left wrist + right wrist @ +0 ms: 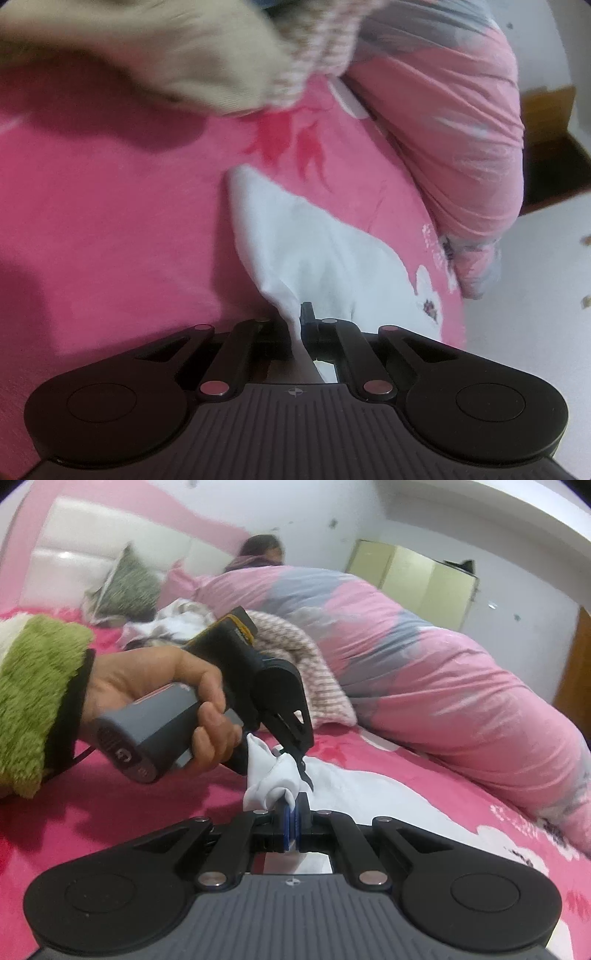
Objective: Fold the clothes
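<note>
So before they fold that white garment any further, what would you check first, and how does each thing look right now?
1. Left tongs shut on the white garment: ok.
2. Right tongs shut on it too: ok.
3. Both grips close together on one bunched corner: ok.
4. Garment lying flat on the pink bedspread: not ok, it is crumpled.
5. Knitted sweater and quilt clear of the garment: cannot tell.

Past the fingers [300,314] in the left wrist view, a beige and knitted garment [207,55] is smeared by motion blur and cut off by the top edge. The white garment [317,240] vanishes between the fingers, its pinched edge hidden. Beyond the fingers in the right wrist view, the pink quilt [443,672] hides most of a blurred person [260,552].
</note>
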A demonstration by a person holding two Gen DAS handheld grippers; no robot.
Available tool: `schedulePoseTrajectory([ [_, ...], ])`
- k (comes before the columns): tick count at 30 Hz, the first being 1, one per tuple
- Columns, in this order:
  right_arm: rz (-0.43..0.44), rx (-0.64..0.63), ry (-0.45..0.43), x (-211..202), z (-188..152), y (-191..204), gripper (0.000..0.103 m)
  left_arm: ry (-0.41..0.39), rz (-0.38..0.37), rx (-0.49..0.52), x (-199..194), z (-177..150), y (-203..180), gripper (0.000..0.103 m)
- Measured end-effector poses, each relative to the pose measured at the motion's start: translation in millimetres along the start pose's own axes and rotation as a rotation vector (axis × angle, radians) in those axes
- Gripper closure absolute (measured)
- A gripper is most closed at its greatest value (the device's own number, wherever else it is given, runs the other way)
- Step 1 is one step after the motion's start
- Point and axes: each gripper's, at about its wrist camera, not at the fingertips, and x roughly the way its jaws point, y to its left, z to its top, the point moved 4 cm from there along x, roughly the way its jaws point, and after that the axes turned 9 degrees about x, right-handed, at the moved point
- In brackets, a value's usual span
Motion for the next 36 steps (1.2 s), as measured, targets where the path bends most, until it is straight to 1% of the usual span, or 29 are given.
schedulePoseTrajectory([
  [5, -0.048, 0.124, -0.032, -9, 6, -34, 0.102, -0.01, 0.077, 0.134, 7, 12, -55, 0.102],
  [9, -0.095, 0.305, -0.06, -23, 5, -75, 0.102, 0.014, 0.131, 0.278, 24, 13, -114, 0.102],
  [13, -0.154, 0.513, -0.095, -40, -7, -117, 0.102, 0.058, 0.194, 0.444, 55, -8, -176, 0.102],
  [18, -0.253, 0.751, -0.129, -62, -42, -166, 0.102, 0.155, 0.247, 0.575, 110, -48, -232, 0.102],
  [20, -0.294, 0.821, -0.132, -70, -58, -180, 0.102, 0.188, 0.277, 0.63, 131, -64, -248, 0.102],
  [24, -0.334, 0.983, -0.129, -82, -86, -205, 0.102, 0.236, 0.33, 0.714, 164, -90, -273, 0.102],
  [28, -0.37, 1.086, -0.161, -98, -102, -220, 0.102, 0.251, 0.383, 0.787, 180, -108, -287, 0.101],
  [29, -0.38, 1.111, -0.17, -101, -106, -223, 0.102, 0.257, 0.387, 0.808, 183, -111, -290, 0.099],
  [30, -0.383, 1.134, -0.172, -102, -109, -227, 0.102, 0.266, 0.385, 0.828, 185, -114, -293, 0.095],
  [32, -0.382, 1.181, -0.17, -103, -117, -233, 0.102, 0.268, 0.375, 0.831, 181, -115, -294, 0.083],
  [33, -0.373, 1.215, -0.163, -104, -123, -236, 0.102, 0.268, 0.369, 0.829, 179, -115, -294, 0.082],
  [34, -0.364, 1.25, -0.157, -104, -129, -239, 0.102, 0.254, 0.347, 0.826, 171, -114, -294, 0.08],
  [36, -0.336, 1.312, -0.149, -104, -138, -245, 0.102, 0.215, 0.289, 0.817, 149, -109, -296, 0.078],
])
